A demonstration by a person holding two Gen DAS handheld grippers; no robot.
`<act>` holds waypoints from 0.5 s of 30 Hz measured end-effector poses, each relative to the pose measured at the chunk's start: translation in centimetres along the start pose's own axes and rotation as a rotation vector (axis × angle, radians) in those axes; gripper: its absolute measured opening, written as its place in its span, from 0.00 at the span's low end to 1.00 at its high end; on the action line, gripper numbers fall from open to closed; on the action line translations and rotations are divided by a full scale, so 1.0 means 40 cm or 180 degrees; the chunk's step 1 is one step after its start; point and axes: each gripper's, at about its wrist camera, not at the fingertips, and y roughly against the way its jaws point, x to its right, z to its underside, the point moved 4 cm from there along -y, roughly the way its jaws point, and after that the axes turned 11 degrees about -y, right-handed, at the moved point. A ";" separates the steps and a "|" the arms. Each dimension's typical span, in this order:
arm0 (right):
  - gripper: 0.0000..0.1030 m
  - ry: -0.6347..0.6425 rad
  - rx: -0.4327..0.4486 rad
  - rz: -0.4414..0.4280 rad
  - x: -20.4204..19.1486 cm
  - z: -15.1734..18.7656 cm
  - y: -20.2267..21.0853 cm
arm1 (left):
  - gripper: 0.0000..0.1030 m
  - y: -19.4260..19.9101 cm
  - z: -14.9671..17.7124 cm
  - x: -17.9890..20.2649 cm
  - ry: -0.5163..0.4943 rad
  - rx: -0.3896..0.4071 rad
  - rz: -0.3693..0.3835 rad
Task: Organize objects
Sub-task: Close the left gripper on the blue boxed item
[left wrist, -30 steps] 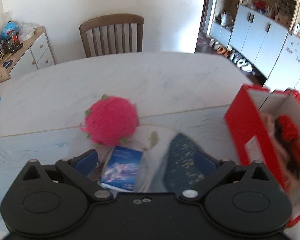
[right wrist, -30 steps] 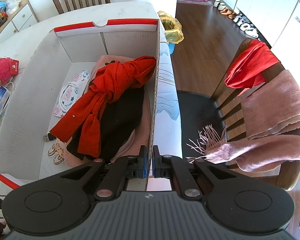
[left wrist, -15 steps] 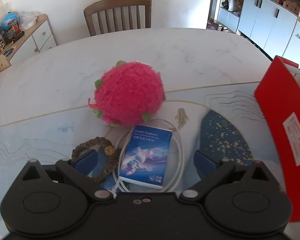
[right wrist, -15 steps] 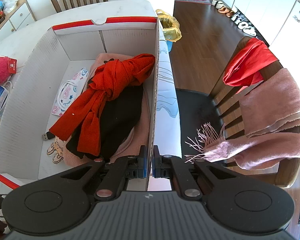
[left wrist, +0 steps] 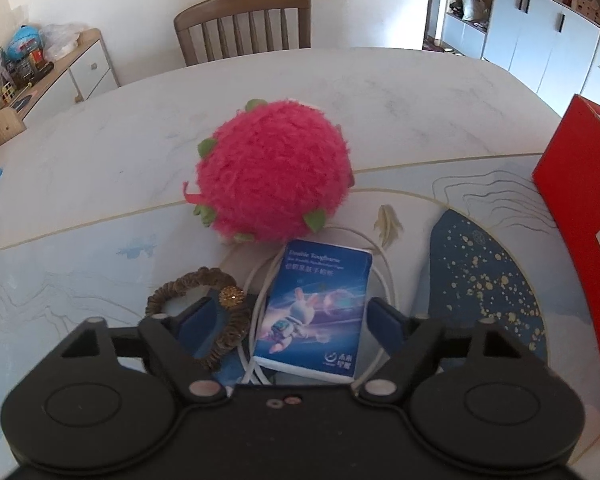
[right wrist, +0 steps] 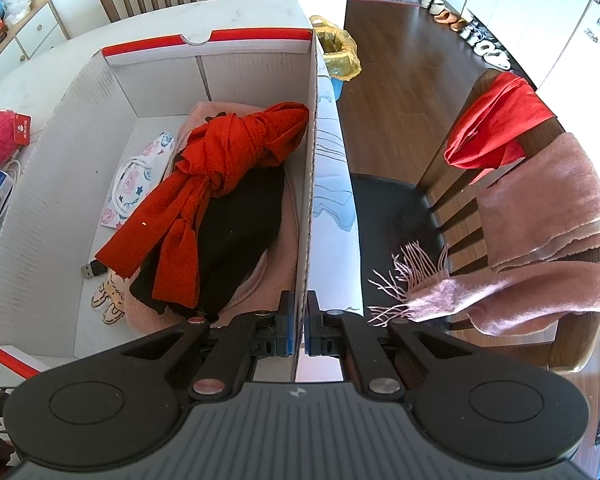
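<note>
A: What changed vs half a second earlier?

B: Left wrist view: the left claw [left wrist: 288, 316] had come lower and closer, so the blue tissue pack [left wrist: 314, 308] and pink plush ball [left wrist: 272, 170] sat larger in frame. The red box [left wrist: 576, 220] slid further toward the right edge.

A: Left claw state?

B: Fingers spread wide, nothing gripped. The tissue pack lay between them on the table [left wrist: 100, 248], on top of a looped white cable [left wrist: 384, 276]. A brown scrunchie [left wrist: 216, 308] lay just beside the pack, under the left finger. The plush ball touched the pack's far end.

A: Right wrist view?

B: Barely shifted. The right claw [right wrist: 298, 328] was clamped on the box wall [right wrist: 310, 184]. Inside the box were a knotted red scarf [right wrist: 220, 176] over a black garment [right wrist: 240, 232], a patterned pouch [right wrist: 134, 180] and a USB stick [right wrist: 94, 269]. A pink scarf [right wrist: 540, 248] hung on the chair [right wrist: 440, 184] beside the table.
</note>
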 end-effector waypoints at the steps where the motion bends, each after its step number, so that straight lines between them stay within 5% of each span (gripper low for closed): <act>1: 0.04 0.0002 0.0000 0.0001 0.000 0.000 0.000 | 0.73 -0.002 -0.001 0.003 -0.0014 0.0005 -0.0004; 7: 0.04 -0.0007 0.0000 0.0000 0.000 0.000 -0.001 | 0.65 -0.004 -0.003 0.018 -0.0064 0.0023 0.0033; 10: 0.04 -0.0007 -0.0001 -0.0003 0.001 0.001 -0.002 | 0.52 -0.005 -0.005 0.025 -0.0098 0.0017 0.0076; 15: 0.04 -0.0006 0.0003 -0.0013 0.002 0.002 -0.003 | 0.50 0.004 -0.004 0.036 -0.0166 0.0011 0.0014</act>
